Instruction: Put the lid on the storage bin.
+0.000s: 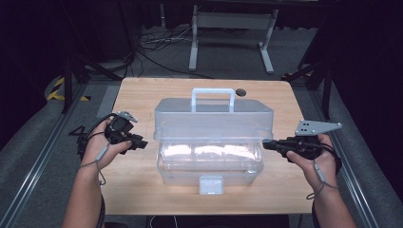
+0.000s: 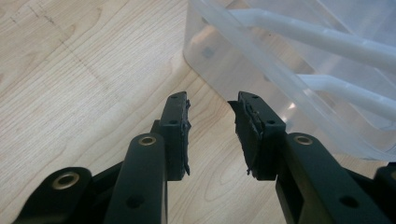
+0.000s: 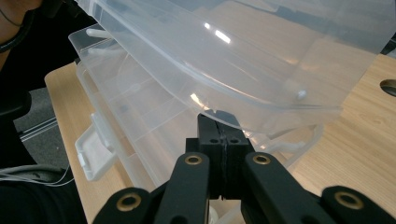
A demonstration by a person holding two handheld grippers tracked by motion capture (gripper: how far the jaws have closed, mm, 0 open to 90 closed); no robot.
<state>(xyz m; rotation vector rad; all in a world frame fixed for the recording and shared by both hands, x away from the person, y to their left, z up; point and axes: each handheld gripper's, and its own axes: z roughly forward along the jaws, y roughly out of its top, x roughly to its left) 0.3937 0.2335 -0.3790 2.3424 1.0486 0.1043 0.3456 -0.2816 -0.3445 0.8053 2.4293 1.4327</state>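
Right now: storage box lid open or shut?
Open. The clear storage box's lid is raised off the base; compartments show underneath, and the front latch hangs free.

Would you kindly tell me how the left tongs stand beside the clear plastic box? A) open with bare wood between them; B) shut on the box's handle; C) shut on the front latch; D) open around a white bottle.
A: in the left gripper view the left tongs stand apart over the wooden table, short of the clear plastic box.
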